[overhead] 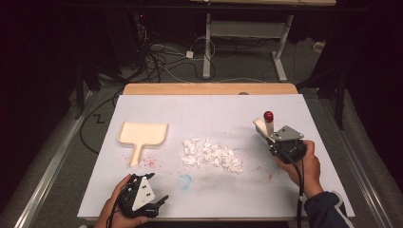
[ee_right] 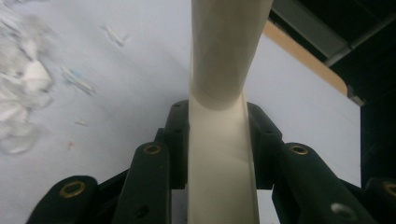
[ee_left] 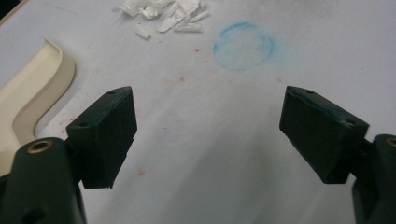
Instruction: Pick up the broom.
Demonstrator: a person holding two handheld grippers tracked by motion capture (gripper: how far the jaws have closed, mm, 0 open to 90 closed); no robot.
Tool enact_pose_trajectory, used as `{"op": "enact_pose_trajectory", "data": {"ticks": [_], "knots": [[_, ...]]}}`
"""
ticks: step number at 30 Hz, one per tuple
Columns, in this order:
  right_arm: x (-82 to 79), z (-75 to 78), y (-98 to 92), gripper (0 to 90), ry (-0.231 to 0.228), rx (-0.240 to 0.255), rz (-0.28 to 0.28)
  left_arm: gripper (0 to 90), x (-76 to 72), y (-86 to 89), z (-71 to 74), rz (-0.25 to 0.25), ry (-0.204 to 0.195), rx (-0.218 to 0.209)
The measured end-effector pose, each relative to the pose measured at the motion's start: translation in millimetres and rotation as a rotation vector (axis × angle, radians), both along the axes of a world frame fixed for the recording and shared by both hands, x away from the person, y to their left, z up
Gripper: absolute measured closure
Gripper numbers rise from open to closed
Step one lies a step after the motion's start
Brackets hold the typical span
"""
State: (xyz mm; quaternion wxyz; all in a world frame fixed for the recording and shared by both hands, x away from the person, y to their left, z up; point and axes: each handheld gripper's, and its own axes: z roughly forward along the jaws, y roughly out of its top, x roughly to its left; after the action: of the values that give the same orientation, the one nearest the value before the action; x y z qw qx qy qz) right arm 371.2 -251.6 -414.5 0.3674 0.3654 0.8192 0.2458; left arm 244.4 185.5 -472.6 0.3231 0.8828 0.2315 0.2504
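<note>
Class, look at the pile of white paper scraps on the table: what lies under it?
The scraps lie on the white sheet covering the table. Red specks and a blue ring mark it nearby; any marks beneath the pile are hidden.

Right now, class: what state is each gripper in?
Left gripper: open, holding nothing.
Right gripper: closed on the cream brush handle.

The left gripper (overhead: 142, 194) sits at the lower left of the high view, low over the surface, gripped from below by the left hand (overhead: 114, 204), its jaws spread wide. At the right, the right hand (overhead: 306, 166) holds the right gripper (overhead: 271, 133) raised, jaws clamped tight.
</note>
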Motion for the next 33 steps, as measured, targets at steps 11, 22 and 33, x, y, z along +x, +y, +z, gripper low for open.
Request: {"op": "enact_pose_trajectory", "data": {"ticks": [11,22,33], "knots": [[-8.5,-21.4,60.1,68.0,0.046,-0.042,0.089,17.9,-0.4,-1.0,-2.0,-0.01,0.007,0.007],[-25.7,0.6,100.7,68.4,0.057,0.131,0.217,17.9,-1.1,-0.8,-3.3,-0.012,0.017,0.015],[37.6,-0.9,76.2,68.4,-0.057,0.062,0.03,17.9,0.2,-0.6,-3.4,-0.011,0.013,0.011]]}}
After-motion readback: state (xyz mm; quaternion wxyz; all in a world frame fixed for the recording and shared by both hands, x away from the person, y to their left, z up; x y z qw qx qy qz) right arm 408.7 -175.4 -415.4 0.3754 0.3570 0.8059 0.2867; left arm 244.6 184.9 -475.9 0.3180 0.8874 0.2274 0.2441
